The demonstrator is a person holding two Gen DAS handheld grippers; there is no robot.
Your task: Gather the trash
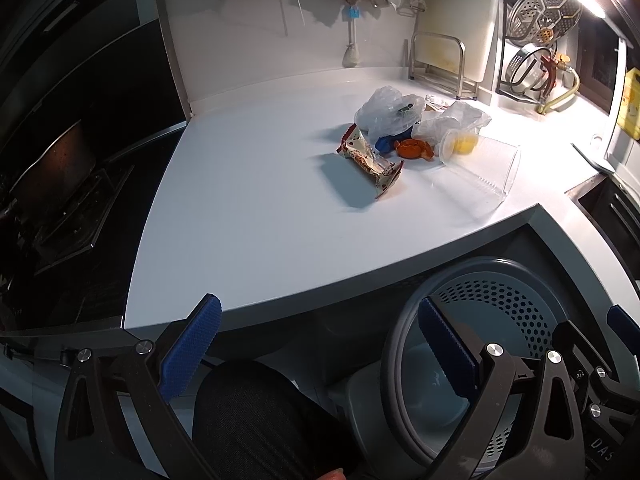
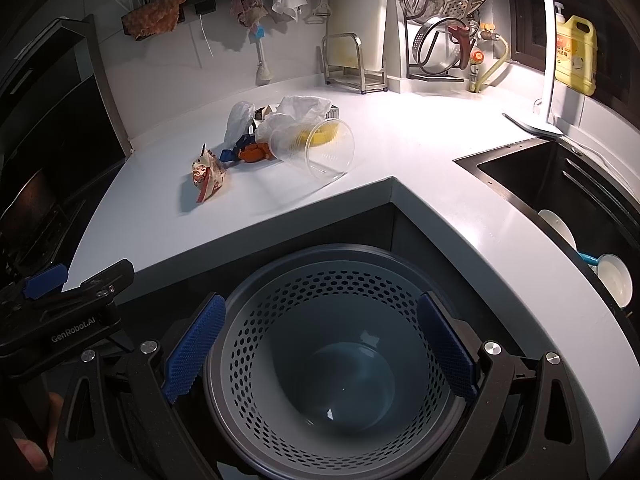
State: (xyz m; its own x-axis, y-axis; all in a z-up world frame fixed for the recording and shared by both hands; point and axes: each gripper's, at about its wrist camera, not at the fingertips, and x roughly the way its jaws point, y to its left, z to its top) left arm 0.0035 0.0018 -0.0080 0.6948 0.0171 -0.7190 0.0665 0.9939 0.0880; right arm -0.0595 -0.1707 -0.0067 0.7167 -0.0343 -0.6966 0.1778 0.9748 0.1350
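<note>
Trash lies in a heap on the white counter (image 1: 248, 208): a printed snack wrapper (image 1: 370, 159) (image 2: 207, 175), crumpled clear bags (image 1: 386, 112) (image 2: 298, 114), an orange scrap (image 1: 414, 149) (image 2: 254, 153), a blue scrap (image 1: 383, 143), and a clear plastic cup (image 1: 486, 164) (image 2: 318, 150) on its side with something yellow inside. A grey perforated bin (image 2: 332, 360) (image 1: 496, 320) stands below the counter edge. My right gripper (image 2: 320, 348) hangs open over the bin, nothing between its fingers. My left gripper (image 1: 320, 352) is open and empty, left of the bin.
A dark stove (image 1: 68, 184) lies left of the counter. A black sink (image 2: 568, 208) with white dishes sits at the right. A metal rack (image 2: 354, 64), hanging cloths, a lamp (image 2: 548, 60) and a yellow bottle (image 2: 576, 56) line the back wall. A person's dark-clad leg (image 1: 256, 420) is below.
</note>
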